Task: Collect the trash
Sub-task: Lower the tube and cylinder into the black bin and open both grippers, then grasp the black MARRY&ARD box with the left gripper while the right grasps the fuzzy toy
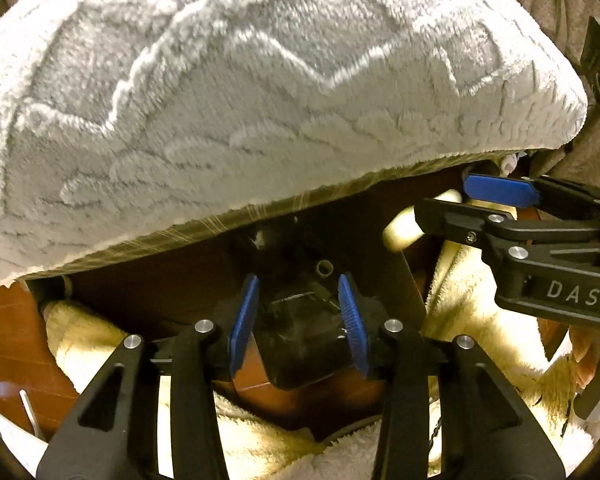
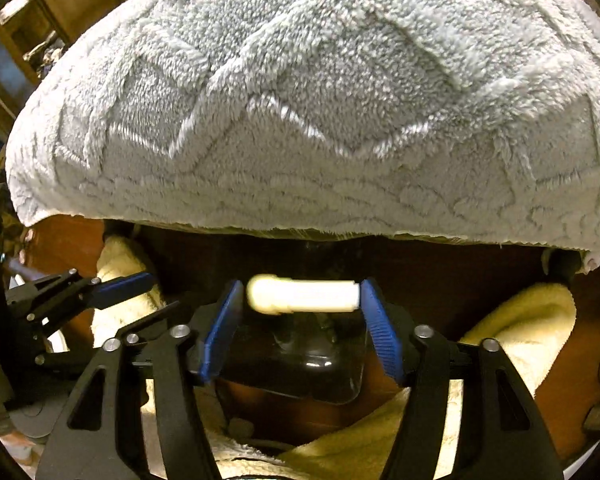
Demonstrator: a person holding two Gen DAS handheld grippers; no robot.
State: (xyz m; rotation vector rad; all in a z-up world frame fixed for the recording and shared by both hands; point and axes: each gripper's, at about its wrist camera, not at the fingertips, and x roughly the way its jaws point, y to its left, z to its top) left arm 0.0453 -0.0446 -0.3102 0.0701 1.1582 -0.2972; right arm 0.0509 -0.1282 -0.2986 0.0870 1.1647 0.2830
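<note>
A pale cream cylinder [image 2: 304, 294], taken here to be the piece of trash, is seen lying crosswise between the blue pads of the right claw [image 2: 300, 320]. Its long axis runs from pad to pad, so it is held by its two ends; the flat end is touched by the right-hand pad, while contact at the rounded end cannot be confirmed. The left claw [image 1: 298, 316] is held open with nothing between its pads, only a dark object below. From the left wrist view the cylinder [image 1: 400, 230] is found up and to the right, just beside the right claw [image 1: 460, 204]. A grey plush cover [image 2: 300, 100] hangs over a dark recess; cream fleece [image 2: 520, 320] lies alongside. The right hand is judged nearer for carrying it off.
</note>
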